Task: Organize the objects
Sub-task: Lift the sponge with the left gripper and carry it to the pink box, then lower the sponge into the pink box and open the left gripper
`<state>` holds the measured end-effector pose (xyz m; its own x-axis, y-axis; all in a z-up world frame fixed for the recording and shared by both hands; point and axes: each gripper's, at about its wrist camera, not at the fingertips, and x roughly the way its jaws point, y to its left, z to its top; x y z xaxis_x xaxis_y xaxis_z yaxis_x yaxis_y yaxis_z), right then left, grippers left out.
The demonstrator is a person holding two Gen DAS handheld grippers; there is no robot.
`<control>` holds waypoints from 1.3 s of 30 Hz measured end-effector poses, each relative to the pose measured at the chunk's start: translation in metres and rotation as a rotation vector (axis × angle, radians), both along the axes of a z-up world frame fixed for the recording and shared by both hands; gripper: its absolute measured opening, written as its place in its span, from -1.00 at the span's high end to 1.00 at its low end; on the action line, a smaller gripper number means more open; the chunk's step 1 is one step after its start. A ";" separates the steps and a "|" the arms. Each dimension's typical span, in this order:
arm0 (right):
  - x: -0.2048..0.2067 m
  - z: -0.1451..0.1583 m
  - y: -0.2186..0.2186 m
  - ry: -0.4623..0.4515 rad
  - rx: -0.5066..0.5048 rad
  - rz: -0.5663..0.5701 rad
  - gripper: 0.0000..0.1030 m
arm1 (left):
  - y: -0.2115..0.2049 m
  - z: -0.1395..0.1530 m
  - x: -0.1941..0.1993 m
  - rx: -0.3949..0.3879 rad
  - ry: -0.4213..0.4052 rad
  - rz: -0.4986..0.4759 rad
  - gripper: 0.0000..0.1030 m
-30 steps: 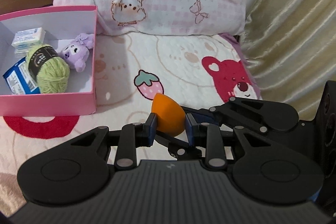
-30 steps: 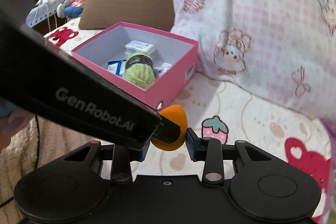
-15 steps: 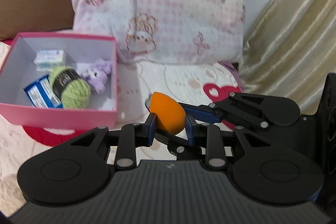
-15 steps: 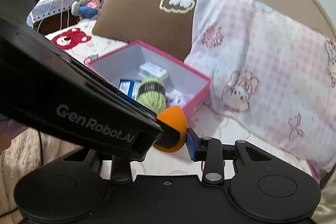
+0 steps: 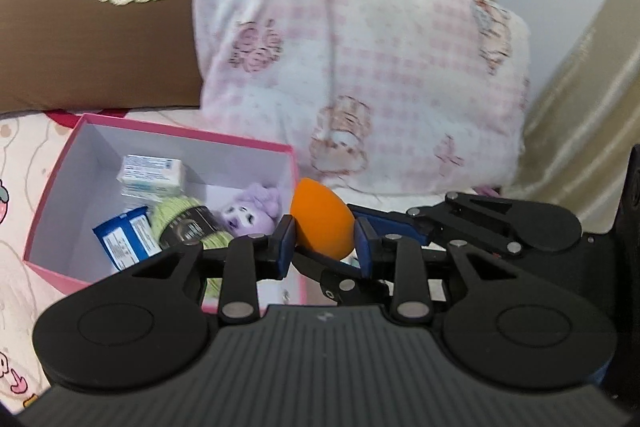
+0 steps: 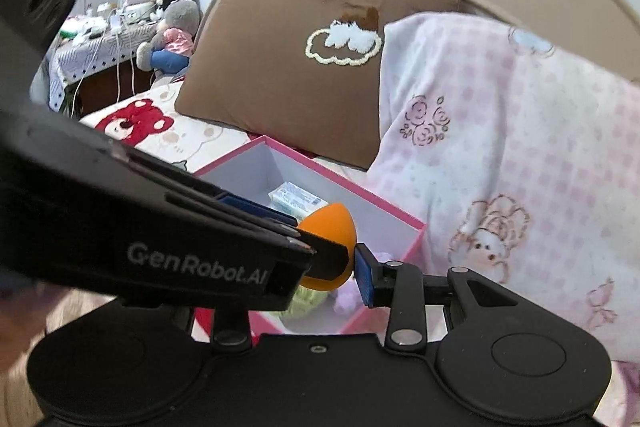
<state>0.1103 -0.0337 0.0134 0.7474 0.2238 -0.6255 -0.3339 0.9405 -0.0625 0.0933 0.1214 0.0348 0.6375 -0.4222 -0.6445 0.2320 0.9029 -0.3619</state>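
An orange egg-shaped sponge (image 5: 320, 223) (image 6: 332, 227) hangs above the near right corner of the open pink box (image 5: 180, 135) (image 6: 360, 187). My left gripper (image 5: 324, 247) is shut on it, blue pads on both sides. My right gripper (image 6: 332, 275) reaches in from the right in the left wrist view and grips the same sponge; its left finger is hidden behind the left gripper's body. Inside the box lie a green yarn ball (image 5: 180, 219), a purple plush (image 5: 256, 211), a white packet (image 5: 152, 175) and a blue packet (image 5: 124, 239).
The box sits on a bear-print bed cover (image 5: 16, 155). Behind it lean a brown cloud pillow (image 5: 100, 27) and a pink checked pillow (image 5: 360, 67). A gold curtain (image 5: 580, 87) hangs at the right. A cluttered side table with plush toys (image 6: 168, 31) stands far left.
Both grippers have risen and carried the sponge together from the bed cover beside the box to above the box's near right corner. The box now lies close under the fingers.
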 end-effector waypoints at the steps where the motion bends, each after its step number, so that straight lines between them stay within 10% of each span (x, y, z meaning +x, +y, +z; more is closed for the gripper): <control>1: 0.010 -0.003 0.001 0.008 0.000 0.001 0.20 | 0.003 -0.003 0.010 -0.004 0.015 0.011 0.43; 16: 0.127 -0.059 0.013 0.161 0.025 -0.023 0.20 | 0.045 -0.077 0.115 -0.118 0.162 0.185 0.41; 39: 0.166 -0.112 0.016 0.201 -0.031 0.014 0.14 | 0.064 -0.143 0.148 -0.236 0.171 0.242 0.42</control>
<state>0.2761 -0.0175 -0.0987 0.6041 0.2113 -0.7683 -0.3556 0.9344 -0.0226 0.2409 0.1852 -0.1084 0.6287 -0.4221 -0.6531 -0.0591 0.8115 -0.5814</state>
